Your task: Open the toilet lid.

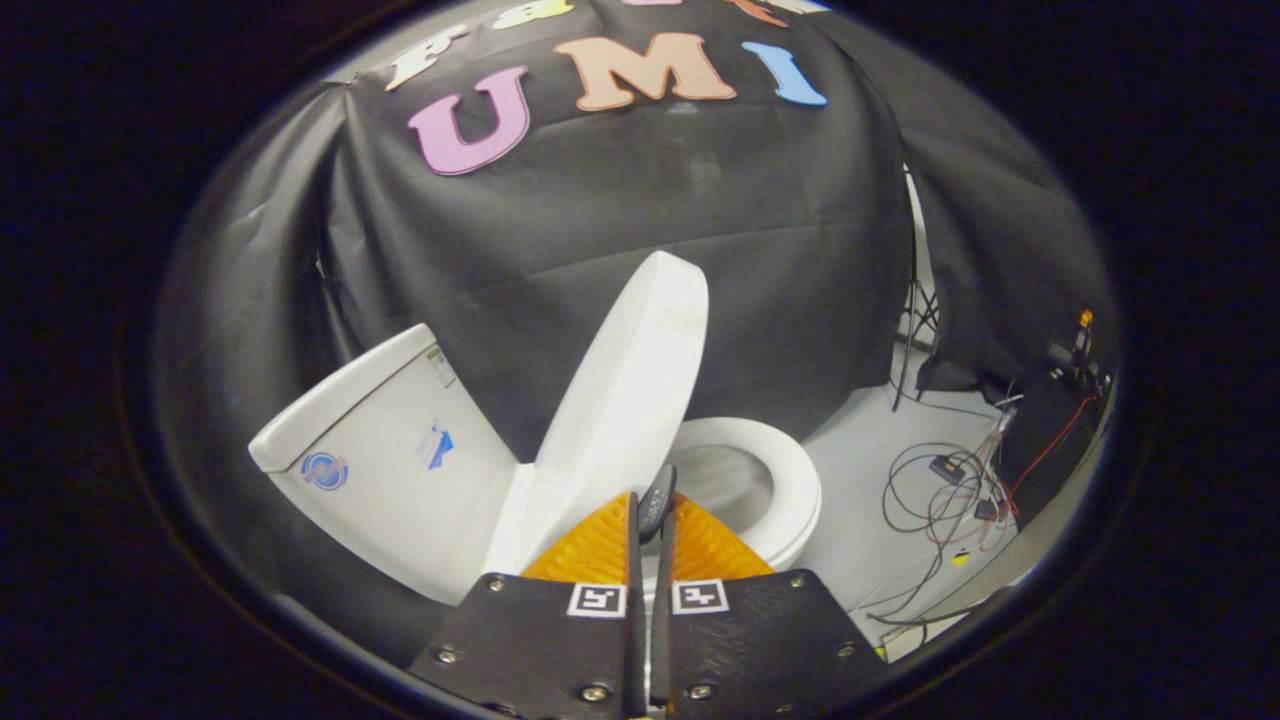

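Observation:
A white toilet stands against the black cloth wall. Its lid (620, 400) is raised and tilted back toward the tank (390, 460) without touching it. The seat (795, 480) is down, and the bowl opening (725, 480) is uncovered. My gripper (655, 505) is shut, its two fingers pressed together with nothing between them. The fingertips rest against the lower underside edge of the lid, over the near rim of the seat.
Loose cables (940, 490) and small devices lie on the pale floor right of the toilet. A thin stand (912, 330) rises by the cloth wall there. Dark equipment with red wires (1060, 400) sits at the far right.

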Demonstrator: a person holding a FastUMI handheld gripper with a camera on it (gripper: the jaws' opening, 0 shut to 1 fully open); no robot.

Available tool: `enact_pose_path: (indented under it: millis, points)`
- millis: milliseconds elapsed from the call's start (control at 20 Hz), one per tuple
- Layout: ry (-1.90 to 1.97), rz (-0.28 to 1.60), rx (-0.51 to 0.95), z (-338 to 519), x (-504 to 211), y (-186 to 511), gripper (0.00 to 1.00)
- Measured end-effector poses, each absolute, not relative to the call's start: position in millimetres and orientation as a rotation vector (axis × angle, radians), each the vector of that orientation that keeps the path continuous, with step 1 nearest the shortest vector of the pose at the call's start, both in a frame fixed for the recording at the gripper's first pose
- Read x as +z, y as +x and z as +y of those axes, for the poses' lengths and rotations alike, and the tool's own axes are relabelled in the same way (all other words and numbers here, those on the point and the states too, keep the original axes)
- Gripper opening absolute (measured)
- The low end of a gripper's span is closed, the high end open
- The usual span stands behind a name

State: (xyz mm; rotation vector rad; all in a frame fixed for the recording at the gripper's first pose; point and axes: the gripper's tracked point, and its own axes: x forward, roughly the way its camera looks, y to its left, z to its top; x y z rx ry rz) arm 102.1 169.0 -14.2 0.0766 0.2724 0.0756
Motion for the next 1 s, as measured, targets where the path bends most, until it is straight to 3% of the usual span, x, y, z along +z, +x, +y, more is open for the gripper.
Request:
enact_pose_path:
  millis: [1000]
  points:
    - [-0.105,0.109,0.169,250,23,86,0.03]
